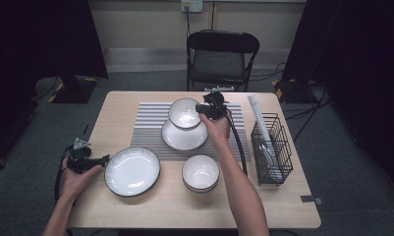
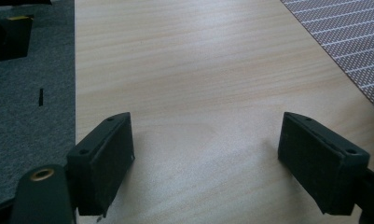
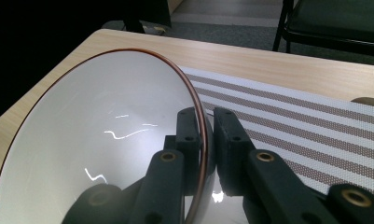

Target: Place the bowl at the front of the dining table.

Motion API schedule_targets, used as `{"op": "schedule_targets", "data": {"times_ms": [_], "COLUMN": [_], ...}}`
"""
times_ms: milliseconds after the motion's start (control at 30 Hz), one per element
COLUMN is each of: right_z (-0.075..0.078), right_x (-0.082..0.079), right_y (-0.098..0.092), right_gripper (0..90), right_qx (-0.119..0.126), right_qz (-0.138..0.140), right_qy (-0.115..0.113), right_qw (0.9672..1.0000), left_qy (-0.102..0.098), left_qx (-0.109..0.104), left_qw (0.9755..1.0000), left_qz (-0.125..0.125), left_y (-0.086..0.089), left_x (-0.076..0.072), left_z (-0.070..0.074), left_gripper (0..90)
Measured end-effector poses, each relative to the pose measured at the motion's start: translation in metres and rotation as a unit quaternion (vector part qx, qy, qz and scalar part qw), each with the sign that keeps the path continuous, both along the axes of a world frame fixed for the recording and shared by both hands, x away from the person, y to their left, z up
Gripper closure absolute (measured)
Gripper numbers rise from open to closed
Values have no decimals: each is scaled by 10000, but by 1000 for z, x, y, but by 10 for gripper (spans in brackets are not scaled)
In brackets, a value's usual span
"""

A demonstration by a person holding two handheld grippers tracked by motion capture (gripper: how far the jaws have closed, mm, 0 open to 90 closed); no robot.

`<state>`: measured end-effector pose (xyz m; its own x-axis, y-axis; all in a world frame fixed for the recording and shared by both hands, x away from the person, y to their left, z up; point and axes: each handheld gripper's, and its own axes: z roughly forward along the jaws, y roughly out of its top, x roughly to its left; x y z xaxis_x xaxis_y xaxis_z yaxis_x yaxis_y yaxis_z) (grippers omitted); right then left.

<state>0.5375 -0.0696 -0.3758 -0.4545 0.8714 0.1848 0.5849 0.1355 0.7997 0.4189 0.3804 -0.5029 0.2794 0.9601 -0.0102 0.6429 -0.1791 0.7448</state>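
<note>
The small bowl (image 1: 184, 112) sits tilted over the small plate (image 1: 183, 135) on the striped mat (image 1: 150, 129), at the table's far side. The right gripper (image 1: 205, 109) pinches its right rim, jaws nearly closed with one inside and one outside, so it's the nearer one by far. The left gripper (image 1: 104, 158) is wide open and empty, near the big plate (image 1: 132, 171).

White brown-rimmed bowl (image 1: 184, 113) tilted above a small plate (image 1: 183, 136), rim pinched.

Clamped on the white bowl's (image 3: 96, 135) brown rim: right gripper (image 3: 207, 144) fingers, above the striped mat (image 3: 306, 126) on the wooden surface (image 3: 278, 65).
</note>
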Motion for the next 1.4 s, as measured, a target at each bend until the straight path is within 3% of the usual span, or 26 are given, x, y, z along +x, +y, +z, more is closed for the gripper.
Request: {"op": "schedule_targets", "data": {"times_ms": [700, 1400], "right_z": [-17, -39], "right_x": [25, 37], "right_y": [5, 5], "right_gripper": [814, 814], "right_qx": [-205, -267], "right_qz": [-229, -301], "right_qy": [358, 696], "right_qw": [9989, 9968], "left_qy": [5, 5], "left_qx": [1, 2], "left_qw": [10000, 10000], "left_qz": [-9, -13], "left_y": [0, 0], "left_x": [0, 0], "left_z": [0, 0], "left_gripper": [177, 177]}}
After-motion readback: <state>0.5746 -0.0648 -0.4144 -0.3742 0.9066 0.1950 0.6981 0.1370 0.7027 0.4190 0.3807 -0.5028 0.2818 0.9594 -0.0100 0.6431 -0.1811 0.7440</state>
